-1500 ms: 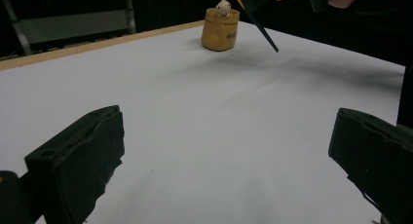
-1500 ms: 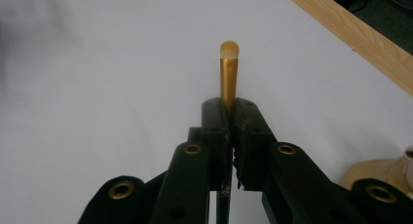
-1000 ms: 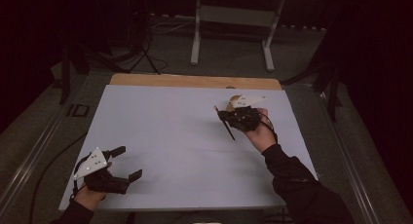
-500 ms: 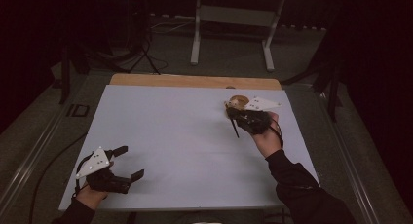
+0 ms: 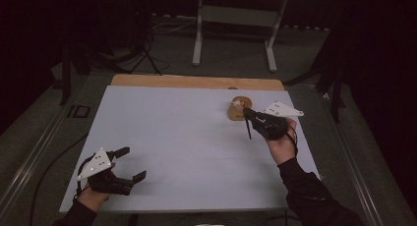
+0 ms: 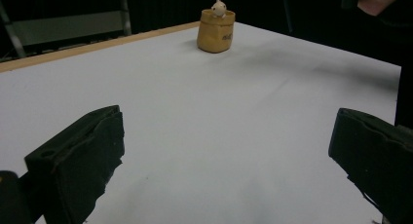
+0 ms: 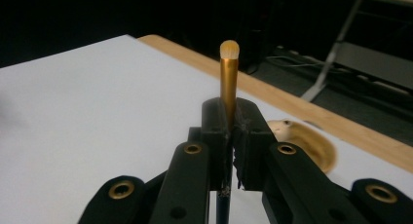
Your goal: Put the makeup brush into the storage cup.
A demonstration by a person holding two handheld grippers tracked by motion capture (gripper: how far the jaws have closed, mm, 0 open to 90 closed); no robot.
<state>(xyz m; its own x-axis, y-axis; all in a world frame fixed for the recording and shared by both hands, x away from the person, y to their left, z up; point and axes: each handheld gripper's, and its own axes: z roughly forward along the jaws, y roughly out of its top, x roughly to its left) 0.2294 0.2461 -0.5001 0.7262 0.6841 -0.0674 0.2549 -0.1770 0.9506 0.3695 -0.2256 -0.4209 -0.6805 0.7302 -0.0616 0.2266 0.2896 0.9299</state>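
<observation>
Now the right gripper [image 5: 247,117] is hanging over the table's far right area, near the right edge, and its two black jaws are pressing flat together on a slim makeup brush [image 7: 228,83]. Seen along that gripper's own view, the brush is showing a smooth, shiny gold metal ferrule with a small rounded tuft of pale bristles at the tip, standing up out of the jaws, while a thin dark handle is running down below them between the black linkage arms with their brass-coloured rivets. From the high view the dark handle [image 5: 248,129] is slanting down and toward the near edge from the jaws.

Just beside the gripper's tip, toward the far edge, a small tan pouch-like holder [image 5: 239,108] is sitting on the white table surface [image 5: 187,137]. From the left gripper view that holder [image 6: 215,30] is looking soft and rounded, like a squat fabric or paper sack with a rolled rim, and a little pale figure-like shape [image 6: 218,8] is poking out of its top; what that shape is made of I cannot tell.

Over at the near left corner, the left gripper [image 5: 129,163] is resting low by the near edge with its jaws spread wide and nothing between them. Its blocky black pads [image 6: 80,158] are looking matte and slightly rough. The tabletop is smooth, flat and white, with a light wooden strip [image 5: 196,81] running along its far edge.
</observation>
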